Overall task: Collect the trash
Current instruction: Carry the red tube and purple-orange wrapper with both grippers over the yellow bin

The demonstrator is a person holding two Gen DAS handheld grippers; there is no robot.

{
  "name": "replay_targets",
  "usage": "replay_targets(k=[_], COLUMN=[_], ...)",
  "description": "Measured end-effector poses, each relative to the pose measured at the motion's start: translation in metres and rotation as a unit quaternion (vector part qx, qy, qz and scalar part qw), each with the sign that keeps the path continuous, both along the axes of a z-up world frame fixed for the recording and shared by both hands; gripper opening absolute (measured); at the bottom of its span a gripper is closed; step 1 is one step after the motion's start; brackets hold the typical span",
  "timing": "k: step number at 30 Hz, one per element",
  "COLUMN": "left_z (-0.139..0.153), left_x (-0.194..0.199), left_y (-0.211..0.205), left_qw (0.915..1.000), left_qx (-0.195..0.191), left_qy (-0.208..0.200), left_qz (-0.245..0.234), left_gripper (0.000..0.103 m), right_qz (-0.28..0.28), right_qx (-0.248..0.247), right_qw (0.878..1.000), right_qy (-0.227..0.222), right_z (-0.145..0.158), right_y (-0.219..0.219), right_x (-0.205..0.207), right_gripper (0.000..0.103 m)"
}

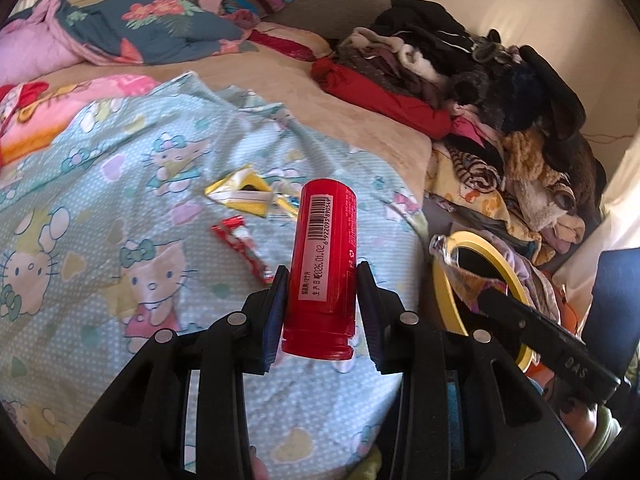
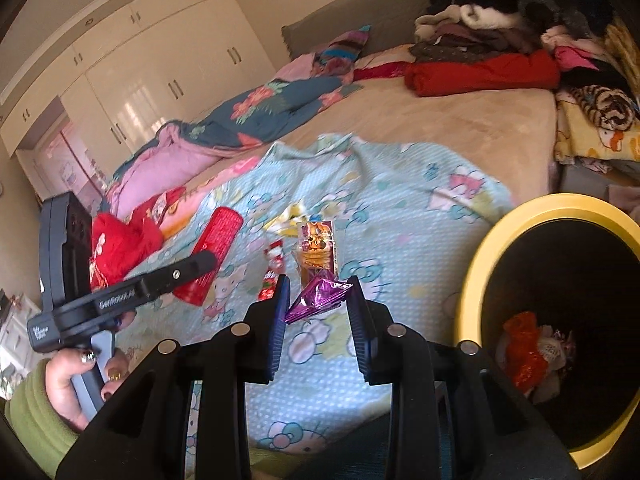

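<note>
My left gripper (image 1: 322, 280) is shut on a red cylindrical can (image 1: 326, 256) with a barcode label, held above the blue cartoon blanket (image 1: 120, 200). My right gripper (image 2: 318, 294) is shut on a crumpled purple wrapper (image 2: 316, 300). The same can (image 2: 212, 256) shows in the right wrist view, left of the purple wrapper. To the right stands a yellow-rimmed bin (image 2: 476, 264) with orange trash (image 2: 522, 356) inside. On the blanket lie a yellow wrapper (image 1: 244, 194), a red wrapper (image 1: 240, 244) and an orange snack packet (image 2: 318, 246).
A heap of clothes (image 1: 500, 92) fills the bed's far right, behind the bin (image 1: 444, 292). Folded quilts (image 1: 120, 36) lie at the head. White wardrobes (image 2: 140, 64) stand beyond. A hand in a green sleeve (image 2: 36, 416) holds the left gripper's handle.
</note>
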State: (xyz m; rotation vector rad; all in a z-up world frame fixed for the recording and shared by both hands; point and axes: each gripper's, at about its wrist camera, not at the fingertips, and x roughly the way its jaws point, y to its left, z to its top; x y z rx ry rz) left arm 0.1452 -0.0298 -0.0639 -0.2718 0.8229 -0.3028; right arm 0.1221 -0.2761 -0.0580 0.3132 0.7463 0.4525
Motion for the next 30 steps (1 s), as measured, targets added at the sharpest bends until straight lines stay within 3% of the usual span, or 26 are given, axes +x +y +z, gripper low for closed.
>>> replay_targets(k=[18,30], left_z=[0.020,0.026], left_x=[-0.010,-0.015], left_y=[-0.053,-0.093], left_qw=[0.9985,0.9950], left_qx=[0.014,0.022], left_qy=[-0.021,-0.031], left_qz=[-0.049,-0.092], left_gripper=[0.027,0.027], right_qz=[-0.083,-0.133], right_qx=[-0.001,0.002], right_qw=[0.996,0.991], right_qy=[-0.028,-0.016], right_z=[0.015,0.008], right_y=[-0.077,-0.124], right_x=[-0.011,-0.018], right_gripper=[0.028,0.028])
